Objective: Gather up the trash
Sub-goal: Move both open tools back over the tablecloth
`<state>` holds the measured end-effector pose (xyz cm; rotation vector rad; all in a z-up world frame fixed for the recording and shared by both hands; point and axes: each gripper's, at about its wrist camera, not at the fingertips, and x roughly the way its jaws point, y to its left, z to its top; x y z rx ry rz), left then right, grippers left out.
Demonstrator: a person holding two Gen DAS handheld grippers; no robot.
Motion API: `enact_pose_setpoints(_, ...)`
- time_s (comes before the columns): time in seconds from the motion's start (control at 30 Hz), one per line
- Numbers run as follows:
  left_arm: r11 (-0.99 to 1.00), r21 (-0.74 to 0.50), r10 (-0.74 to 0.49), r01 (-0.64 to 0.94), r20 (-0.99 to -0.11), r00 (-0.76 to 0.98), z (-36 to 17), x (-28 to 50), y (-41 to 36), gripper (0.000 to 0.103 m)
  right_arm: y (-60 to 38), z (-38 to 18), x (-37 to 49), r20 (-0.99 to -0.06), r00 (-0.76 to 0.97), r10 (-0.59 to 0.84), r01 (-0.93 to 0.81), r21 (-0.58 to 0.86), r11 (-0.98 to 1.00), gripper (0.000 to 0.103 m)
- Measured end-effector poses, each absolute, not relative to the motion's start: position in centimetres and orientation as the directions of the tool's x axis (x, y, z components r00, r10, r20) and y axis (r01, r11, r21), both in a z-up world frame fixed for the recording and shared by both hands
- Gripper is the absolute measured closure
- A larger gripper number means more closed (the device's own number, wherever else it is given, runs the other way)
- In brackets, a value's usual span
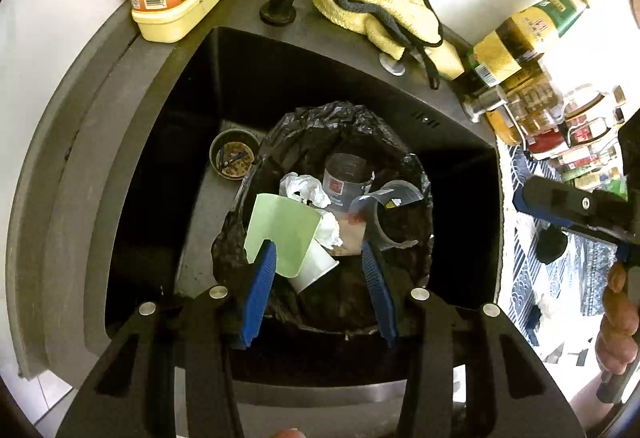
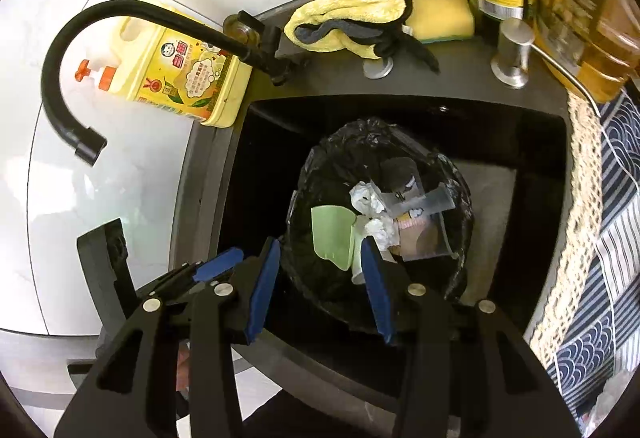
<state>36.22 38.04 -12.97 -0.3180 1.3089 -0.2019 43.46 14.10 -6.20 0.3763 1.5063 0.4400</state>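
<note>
Both two-finger grippers hover with blue fingers spread wide and holding nothing, the left gripper (image 1: 318,270) and the right gripper (image 2: 322,262) each above the crumpled black plastic trash bag (image 1: 304,126) that stands in the dark square sink (image 1: 160,86); the trash already lies inside it, namely a pale green paper cup (image 1: 286,228), crumpled white tissue (image 1: 306,190) and a clear plastic cup (image 1: 394,216). I judge that the thin bag rim may tear or slip if one finger pinches too little film; the loosely piled cups may also tip out if the bag is lifted unevenly.
</note>
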Motion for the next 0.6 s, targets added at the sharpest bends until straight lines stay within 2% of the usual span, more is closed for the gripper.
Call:
enact_pose_setpoints(0.1, 0.94, -0.338, -0.319, -0.031, -0.911, 0.261, -12.4, 35.4, 38.0, 0.06, 13.3, -5.5, 42.3, -0.865, 0.022, 0.501, -0.033, 0.501, 0.865, 0.053)
enact_pose_setpoints(0.27, 0.944, -0.331, -0.314, -0.021, -0.914, 0.258, -11.8, 34.2, 37.2, 0.056, 11.4, -4.4, 40.3, -0.862, 0.035, 0.506, -0.014, 0.506, 0.863, 0.051)
enact_pose_setpoints(0.5, 0.952, -0.303, -0.304, 0.041, -0.918, 0.254, -10.8, 32.7, 34.2, 0.054, 7.1, -2.5, 37.7, -0.883, 0.089, 0.46, -0.005, 0.462, 0.887, 0.044)
enact_pose_setpoints(0.53, 0.953, -0.298, -0.302, 0.053, -0.919, 0.253, -10.7, 32.4, 33.7, 0.053, 6.2, -2.4, 37.3, -0.889, 0.091, 0.45, 0.001, 0.452, 0.892, 0.044)
enact_pose_setpoints(0.6, 0.953, -0.293, -0.302, 0.077, -0.919, 0.253, -10.5, 31.9, 32.4, 0.044, 4.6, -2.2, 36.6, -0.899, 0.097, 0.427, 0.013, 0.43, 0.903, 0.044)
